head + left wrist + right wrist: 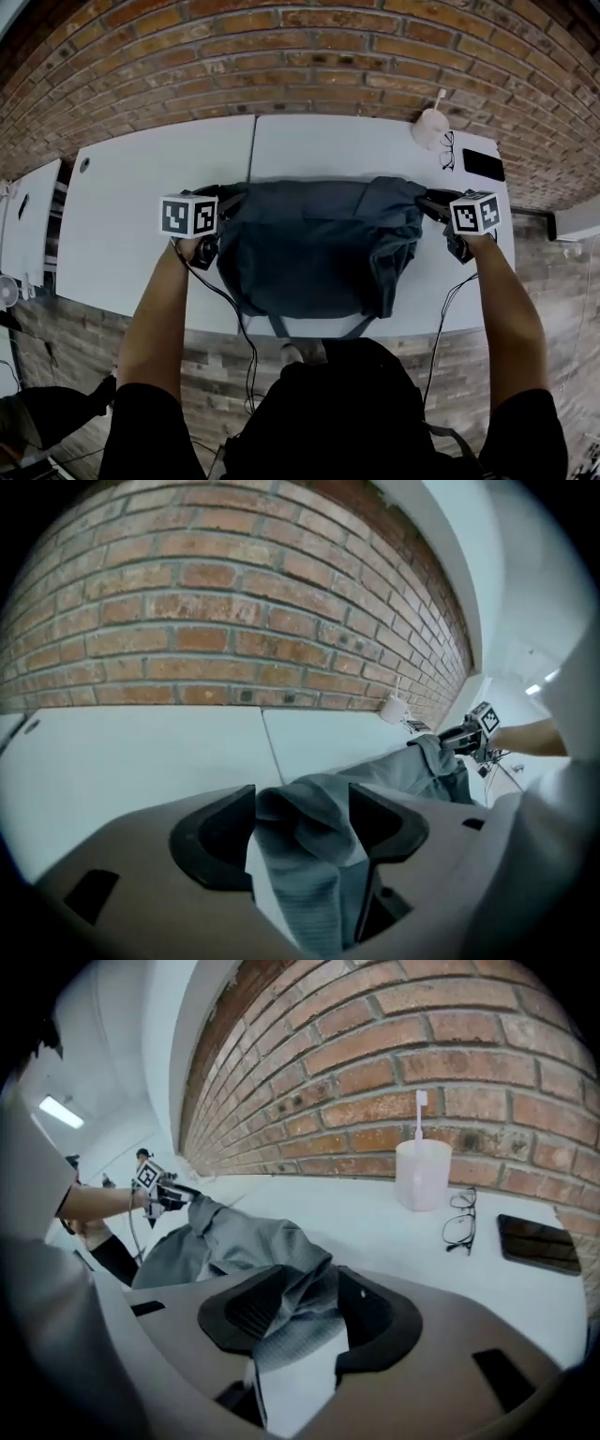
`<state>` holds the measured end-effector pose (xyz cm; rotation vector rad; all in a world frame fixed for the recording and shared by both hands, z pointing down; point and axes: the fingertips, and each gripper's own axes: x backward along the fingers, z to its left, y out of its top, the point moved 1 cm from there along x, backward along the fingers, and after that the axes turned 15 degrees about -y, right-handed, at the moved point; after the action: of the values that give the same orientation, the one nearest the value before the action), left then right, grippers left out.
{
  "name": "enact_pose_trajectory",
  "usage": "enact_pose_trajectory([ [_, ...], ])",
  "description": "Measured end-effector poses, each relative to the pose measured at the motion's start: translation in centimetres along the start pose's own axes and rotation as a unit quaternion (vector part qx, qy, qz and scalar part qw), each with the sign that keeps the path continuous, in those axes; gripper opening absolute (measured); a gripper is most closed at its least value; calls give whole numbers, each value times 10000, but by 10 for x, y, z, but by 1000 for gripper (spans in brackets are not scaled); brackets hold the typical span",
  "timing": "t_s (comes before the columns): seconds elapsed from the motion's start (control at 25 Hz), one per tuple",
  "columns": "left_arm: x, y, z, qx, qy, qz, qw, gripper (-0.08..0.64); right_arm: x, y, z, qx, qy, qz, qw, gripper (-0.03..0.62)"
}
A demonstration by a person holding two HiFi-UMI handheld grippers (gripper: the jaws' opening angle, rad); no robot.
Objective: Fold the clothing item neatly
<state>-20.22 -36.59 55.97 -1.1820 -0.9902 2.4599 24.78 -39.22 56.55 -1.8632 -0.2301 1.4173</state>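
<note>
Top (356, 412): black, with short sleeves (141, 412), at the lower centre of the head view.
Left gripper (302, 829): pale grey-brown shell, two black wedge-shaped pads (216, 841).
Right gripper (305, 1309): same shell and pads (one pad's inner face is ribbed).
Marker cubes (188, 215): white with black square patterns, one per gripper.
Cables (234, 314): thin, black, running from both grippers toward the frame's bottom.

— What colour is the garment (319, 248)?
— Dark slate grey, plain; the worktop (131, 225) is white.
— And the rest?
— Red-brown brick wall (281, 56) with grey mortar, a pale pink cup (431, 127), a black phone (483, 165).
</note>
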Motion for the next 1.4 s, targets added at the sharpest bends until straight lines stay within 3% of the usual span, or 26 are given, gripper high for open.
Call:
enact_pose_trajectory([
  [0.08, 18, 7, 5, -324, 225, -163, 9991, 295, 12, -3, -9, 420, -327, -148, 9985, 192],
  [0.16, 37, 13, -5, -816, 298, -240, 9959, 298, 34, -1, 11, 1361, -360, -437, 9891, 198],
  [0.2, 43, 13, -18, -1151, 234, -194, 9929, 298, 48, 0, 36, 1928, -165, -606, 9792, 198],
  [0.28, 45, -6, -60, -1881, -167, 235, 9817, 298, 74, -14, 109, 2953, 604, -828, 9499, 198],
  [0.36, 37, -48, -110, -2578, -770, 1018, 9577, 318, 94, -48, 186, 3768, 1432, -807, 9116, 198],
  [0.48, 23, -116, -167, -3460, -1405, 1994, 9060, 339, 97, -113, 251, 4550, 2140, -291, 8639, 280],
  [0.56, 19, -156, -184, -3752, -1593, 2456, 8795, 347, 89, -150, 257, 4927, 2194, 261, 8417, 326],
  [0.64, 16, -189, -186, -3859, -1625, 2806, 8637, 372, 80, -174, 243, 5307, 1924, 689, 8225, 330],
  [0.68, 15, -200, -183, -3914, -1569, 2912, 8587, 382, 77, -179, 234, 5388, 1745, 809, 8202, 328],
  [0.72, 14, -207, -178, -3979, -1478, 2977, 8551, 385, 75, -182, 224, 5341, 1582, 893, 8257, 328],
  [0.84, 13, -215, -166, -4139, -1218, 3063, 8485, 385, 72, -188, 193, 4871, 1145, 1145, 8582, 328],
  [0.92, 15, -215, -166, -4209, -1147, 3073, 8457, 385, 70, -199, 175, 4770, 831, 1287, 8655, 328],
  [1.08, 27, -200, -176, -4257, -1095, 2865, 8513, 385, 66, -208, 168, 4722, 439, 1297, 8708, 322],
  [1.24, 35, -198, -172, -4230, -966, 2854, 8545, 385, 66, -203, 166, 4146, 323, 1302, 9001, 241],
  [1.28, 34, -201, -168, -4203, -932, 2911, 8544, 385, 66, -202, 164, 4127, 217, 1343, 9006, 204],
  [1.4, 23, -212, -155, -4127, -840, 3111, 8519, 385, 62, -200, 159, 4391, -198, 1406, 8872, 121],
])
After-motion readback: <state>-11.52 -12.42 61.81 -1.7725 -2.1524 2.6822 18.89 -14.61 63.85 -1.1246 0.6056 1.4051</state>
